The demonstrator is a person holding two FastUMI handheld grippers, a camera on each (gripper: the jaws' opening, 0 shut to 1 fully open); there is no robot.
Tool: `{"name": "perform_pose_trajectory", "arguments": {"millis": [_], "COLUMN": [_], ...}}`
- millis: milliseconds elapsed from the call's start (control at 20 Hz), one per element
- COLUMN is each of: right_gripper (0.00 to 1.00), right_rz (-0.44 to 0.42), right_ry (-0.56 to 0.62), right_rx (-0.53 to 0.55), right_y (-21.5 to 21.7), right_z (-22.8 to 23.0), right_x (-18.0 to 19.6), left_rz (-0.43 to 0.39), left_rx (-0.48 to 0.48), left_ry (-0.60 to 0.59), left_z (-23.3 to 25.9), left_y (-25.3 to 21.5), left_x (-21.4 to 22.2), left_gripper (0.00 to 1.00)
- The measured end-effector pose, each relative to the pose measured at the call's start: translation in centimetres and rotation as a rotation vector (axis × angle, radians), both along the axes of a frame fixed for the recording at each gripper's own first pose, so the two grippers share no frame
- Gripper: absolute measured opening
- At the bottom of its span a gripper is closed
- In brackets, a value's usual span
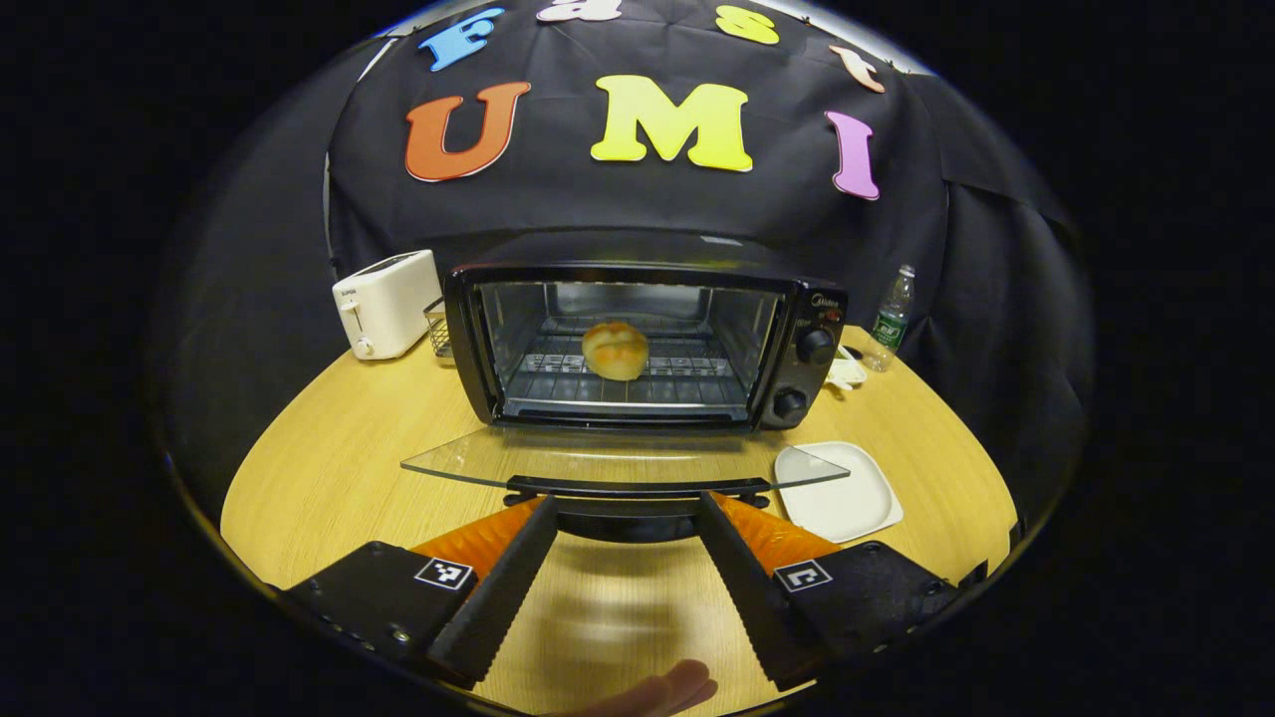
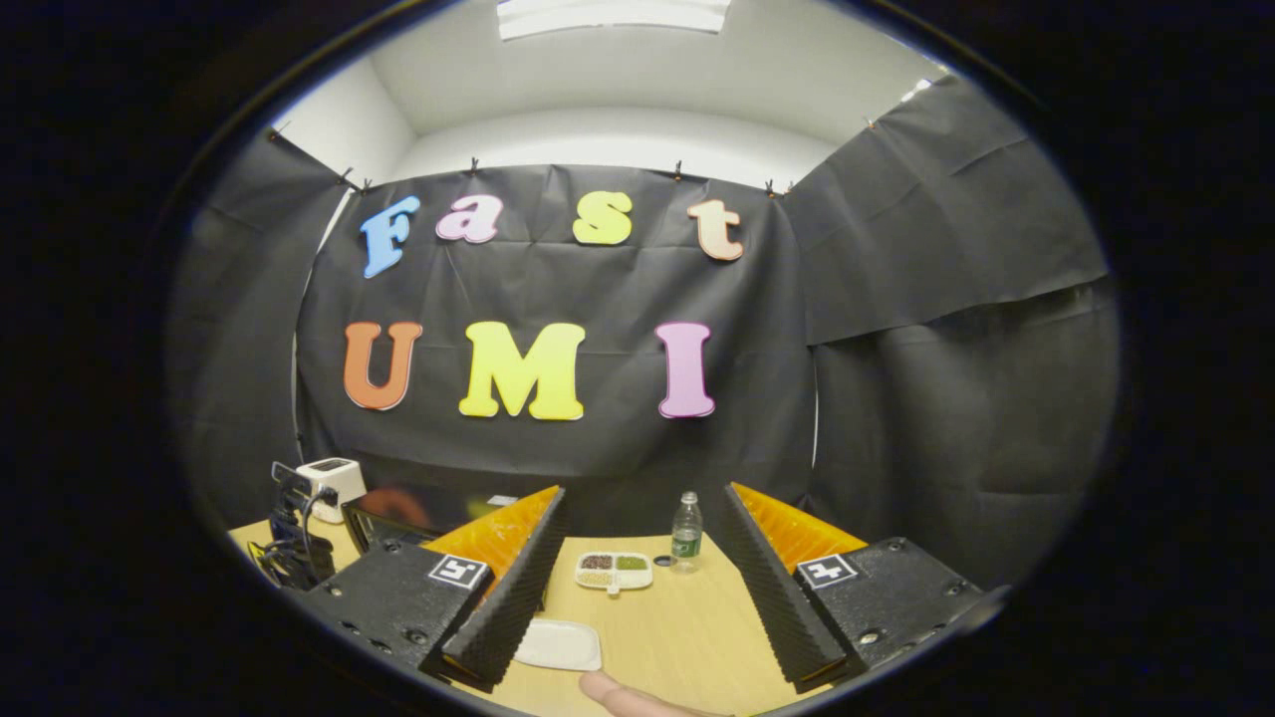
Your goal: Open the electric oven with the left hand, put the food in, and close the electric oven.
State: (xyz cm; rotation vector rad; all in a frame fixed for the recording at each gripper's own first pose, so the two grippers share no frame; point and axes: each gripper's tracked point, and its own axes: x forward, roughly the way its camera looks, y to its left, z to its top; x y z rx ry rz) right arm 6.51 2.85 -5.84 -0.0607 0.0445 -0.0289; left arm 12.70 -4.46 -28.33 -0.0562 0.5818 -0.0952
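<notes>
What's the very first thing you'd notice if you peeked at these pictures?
The black electric oven in the middle of the round wooden table, its glass door folded down flat. A golden bun sits on the rack inside. The left hand-held gripper is open at the door's handle, with an empty white plate on the table beside the door.

A white toaster [image 1: 386, 303] stands at the back left of the wooden surface [image 1: 329, 468], and just beside it, on its right, there is a small wire basket [image 1: 436, 327]. A white square plate [image 1: 839, 489] lies flat at the front right of the surface. A plastic water bottle [image 1: 891, 319] with a green label stands upright at the back right. Near the bottle lies a small white divided dish [image 2: 614, 571]; in the right gripper view its compartments hold dark, green and pale contents.
</notes>
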Motion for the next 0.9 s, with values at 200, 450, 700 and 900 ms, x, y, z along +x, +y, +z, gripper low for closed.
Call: {"name": "perform_pose_trajectory", "arguments": {"millis": [200,450,700,900], "right_gripper": [0.95,0.98,0.98,0.95], "right_rz": [-0.004,-0.010,-0.012,-0.021], "right_ry": [0.008,0.013,0.020,0.031], "right_rx": [0.003,0.002,-0.004,0.001], "right_y": [-0.1,-0.2,-0.1,-0.2], "right_z": [-0.4,-0.7,-0.9,-1.3], "right_x": [0.1,0.2,0.4,0.6], "left_rz": [0.008,0.012,0.005,-0.008], "left_rx": [-0.021,-0.060,-0.092,-0.069], "left_ry": [-0.040,-0.092,-0.139,-0.227], "left_z": [1.7,3.6,5.3,7.1], "left_y": [0.4,0.7,1.0,1.5], "left_x": [1.3,3.6,6.0,9.4], "left_gripper": [0.96,0.99,0.99,0.98]}}
